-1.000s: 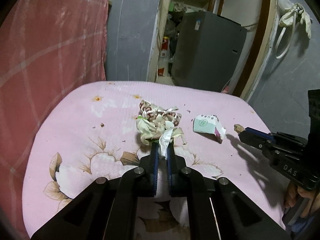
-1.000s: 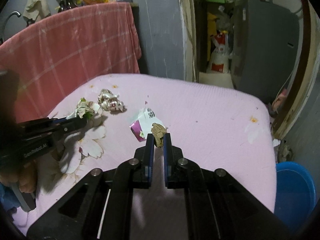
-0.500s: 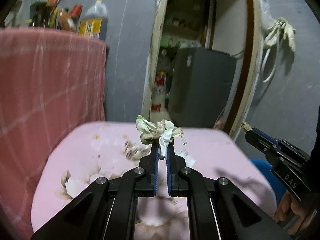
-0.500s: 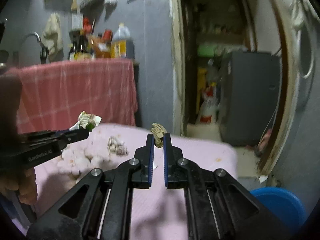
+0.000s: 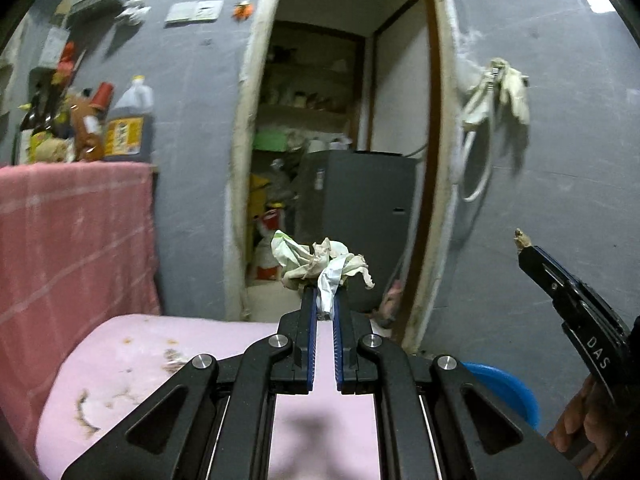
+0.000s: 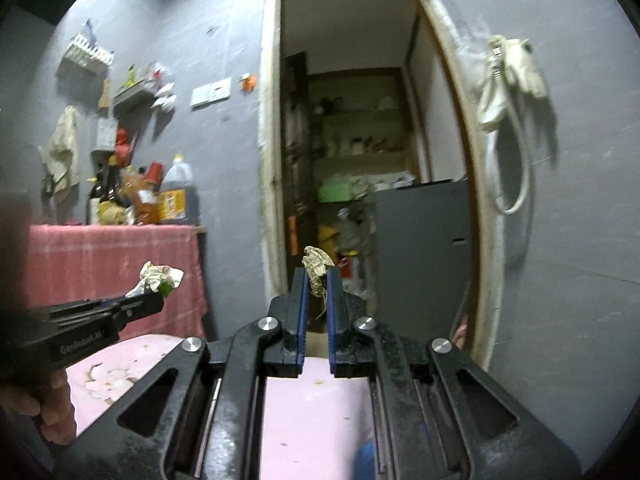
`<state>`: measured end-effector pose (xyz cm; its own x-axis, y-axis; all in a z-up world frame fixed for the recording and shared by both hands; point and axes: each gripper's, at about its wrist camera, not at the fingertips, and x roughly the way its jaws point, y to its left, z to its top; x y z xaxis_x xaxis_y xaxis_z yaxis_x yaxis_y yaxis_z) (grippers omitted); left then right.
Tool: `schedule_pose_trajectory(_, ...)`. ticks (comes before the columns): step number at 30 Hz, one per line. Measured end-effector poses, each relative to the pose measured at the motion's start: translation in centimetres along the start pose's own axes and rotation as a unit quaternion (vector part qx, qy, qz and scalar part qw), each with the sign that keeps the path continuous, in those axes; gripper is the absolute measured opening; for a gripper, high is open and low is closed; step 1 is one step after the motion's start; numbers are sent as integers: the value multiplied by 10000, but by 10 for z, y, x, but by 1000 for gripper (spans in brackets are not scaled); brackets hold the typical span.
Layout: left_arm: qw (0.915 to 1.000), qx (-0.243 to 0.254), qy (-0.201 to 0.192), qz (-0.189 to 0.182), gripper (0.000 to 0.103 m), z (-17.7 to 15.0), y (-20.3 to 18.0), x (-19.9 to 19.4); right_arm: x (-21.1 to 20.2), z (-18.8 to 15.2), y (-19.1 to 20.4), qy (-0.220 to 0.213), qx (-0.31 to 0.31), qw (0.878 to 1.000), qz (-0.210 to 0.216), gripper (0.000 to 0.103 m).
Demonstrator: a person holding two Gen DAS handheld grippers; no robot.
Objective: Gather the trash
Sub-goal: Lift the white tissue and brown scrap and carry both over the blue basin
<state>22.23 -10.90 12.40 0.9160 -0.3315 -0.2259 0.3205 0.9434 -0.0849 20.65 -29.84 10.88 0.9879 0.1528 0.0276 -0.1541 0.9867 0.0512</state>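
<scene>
My left gripper (image 5: 324, 294) is shut on a crumpled whitish wrapper wad (image 5: 320, 262) and holds it high above the pink table (image 5: 132, 356). The wad also shows in the right wrist view (image 6: 158, 278), at the tip of the left gripper (image 6: 154, 300). My right gripper (image 6: 317, 276) is shut on a small brown crumpled scrap (image 6: 316, 262), also raised. In the left wrist view the right gripper (image 5: 524, 250) is at the right with the scrap (image 5: 520, 237) at its tip. A small piece of litter (image 5: 173, 356) lies on the table.
A blue bin (image 5: 504, 388) stands on the floor right of the table. A pink-draped counter (image 5: 72, 232) with bottles (image 5: 128, 124) is at the left. An open doorway (image 5: 336, 160) with a grey appliance (image 5: 360, 216) is ahead. A hose and gloves (image 5: 496, 96) hang on the wall.
Both grippers have risen and tilted up from the table with their trash held. The table has dropped to the bottom of both views.
</scene>
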Motion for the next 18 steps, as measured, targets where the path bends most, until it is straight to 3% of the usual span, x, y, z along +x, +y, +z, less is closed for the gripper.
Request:
schedule_pose_trajectory(5, 9990, 181, -9, -406, 5, 4, -38, 9, -18, 1, -25, -107, 24, 9989, -466, 9)
schedule_pose_trajectory(11, 9955, 460, 52, -824, 5, -2, -82, 20, -27, -3, -62, 93, 431, 9955, -838, 9)
schedule_pose_trajectory(18, 9900, 564, 554, -1166, 5, -18, -110, 44, -19, -20, -109, 807, 1102, 9855, -1007, 9)
